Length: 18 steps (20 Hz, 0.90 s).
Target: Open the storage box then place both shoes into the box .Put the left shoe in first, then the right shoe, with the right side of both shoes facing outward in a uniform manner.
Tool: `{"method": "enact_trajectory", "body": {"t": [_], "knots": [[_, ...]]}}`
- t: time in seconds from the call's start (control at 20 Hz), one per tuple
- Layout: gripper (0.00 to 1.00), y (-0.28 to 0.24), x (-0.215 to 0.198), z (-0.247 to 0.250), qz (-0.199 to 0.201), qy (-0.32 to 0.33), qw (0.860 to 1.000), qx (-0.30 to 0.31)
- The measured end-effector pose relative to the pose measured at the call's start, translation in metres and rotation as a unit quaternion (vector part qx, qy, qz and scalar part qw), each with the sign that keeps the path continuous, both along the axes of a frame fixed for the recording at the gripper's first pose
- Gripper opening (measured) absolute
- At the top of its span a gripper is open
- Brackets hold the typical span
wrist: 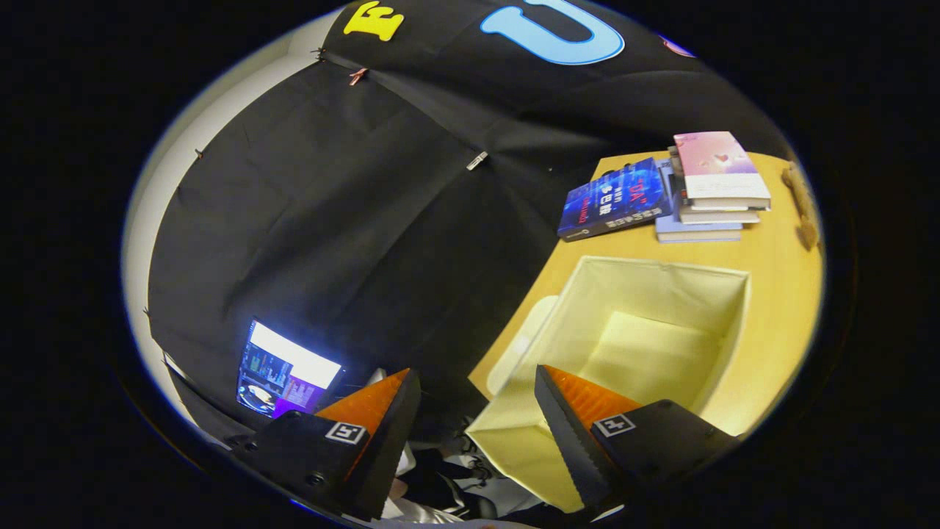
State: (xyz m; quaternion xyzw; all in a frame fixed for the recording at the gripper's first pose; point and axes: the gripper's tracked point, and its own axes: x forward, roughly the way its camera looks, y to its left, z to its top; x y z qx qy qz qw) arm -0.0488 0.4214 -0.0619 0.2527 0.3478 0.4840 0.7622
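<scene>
- Gripper (477, 422) spread wide, nothing between the fingers; black-and-white shoe (448, 481) low in the gap, partly hidden.
- Cream fabric storage box (661, 294) open on the wooden bench (771, 257), just ahead of the right finger (inside looks bare).
- Beyond the box: stack of books (709, 195), blue book (613, 198) leaning beside it.
- Lit screen (283, 371) beyond the left finger.
</scene>
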Motion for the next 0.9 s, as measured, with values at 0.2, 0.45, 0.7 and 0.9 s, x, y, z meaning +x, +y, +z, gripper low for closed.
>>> {"method": "enact_trajectory", "body": {"t": [0.2, 0.45, 0.7, 0.9], "knots": [[0.96, -0.067, 0.015, -0.013, -0.072, -0.007, 0.997, -0.021], [0.96, -0.171, 0.028, -0.063, -0.17, -0.001, 0.981, -0.096], [0.96, -0.276, 0.009, -0.13, -0.244, 0.02, 0.952, -0.187], [0.96, -0.322, -0.015, -0.189, -0.258, 0.051, 0.93, -0.257]]}}
